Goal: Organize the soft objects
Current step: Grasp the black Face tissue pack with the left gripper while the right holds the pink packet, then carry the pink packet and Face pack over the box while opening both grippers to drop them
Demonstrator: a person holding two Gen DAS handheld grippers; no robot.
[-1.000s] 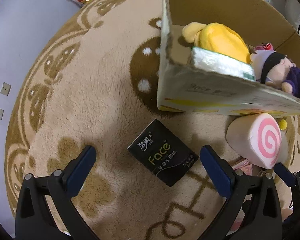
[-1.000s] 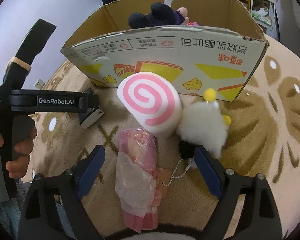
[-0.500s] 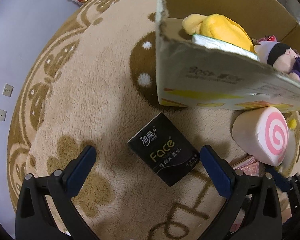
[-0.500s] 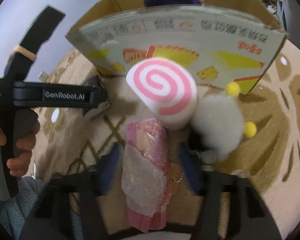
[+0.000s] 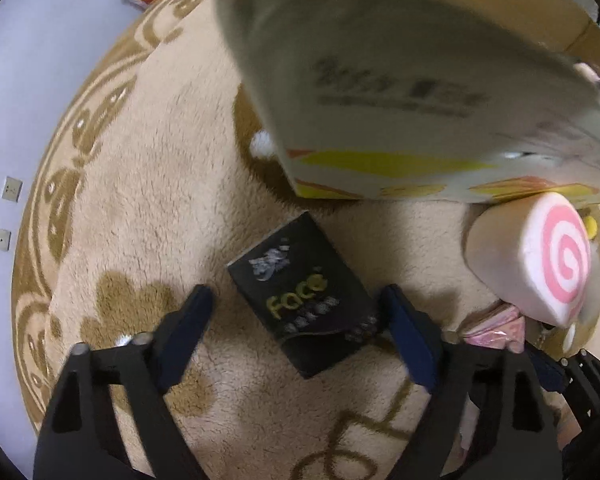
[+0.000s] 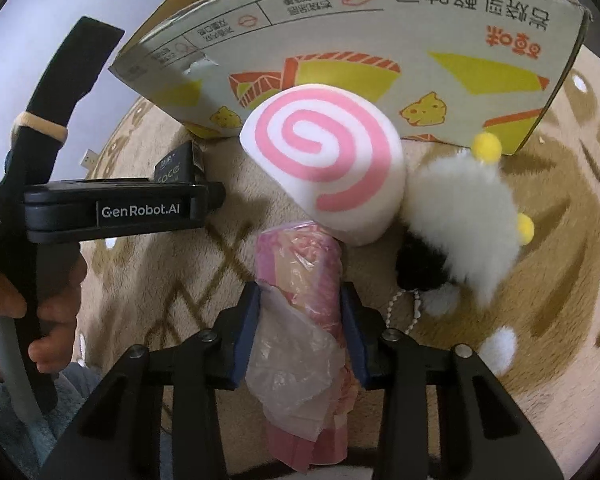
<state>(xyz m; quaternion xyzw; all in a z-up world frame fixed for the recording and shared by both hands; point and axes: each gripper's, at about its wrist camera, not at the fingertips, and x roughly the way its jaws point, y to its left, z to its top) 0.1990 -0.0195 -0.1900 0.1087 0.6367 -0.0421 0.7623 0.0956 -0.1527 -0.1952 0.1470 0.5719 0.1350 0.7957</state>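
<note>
Right gripper (image 6: 300, 312) clamped on pink plastic-wrapped roll (image 6: 300, 280) lying on beige rug (image 6: 560, 280), left gripper (image 5: 296, 312) marked "GenRobot.AI" spread around black "Face" tissue pack (image 5: 300, 296), printed cardboard box (image 6: 380, 40) behind pink-swirl plush (image 6: 324, 160)

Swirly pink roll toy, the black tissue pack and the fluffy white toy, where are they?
Swirl roll plush (image 6: 324, 160), right wrist view, on its pink spiral face.
Black tissue pack (image 5: 300, 300), left wrist view, on its printed top.
Fluffy white plush (image 6: 460, 216), right wrist view, on its furry body.

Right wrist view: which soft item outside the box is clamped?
The pink plastic-wrapped roll; the right gripper pinches it, while the swirl cushion and white plush lie free.
</note>
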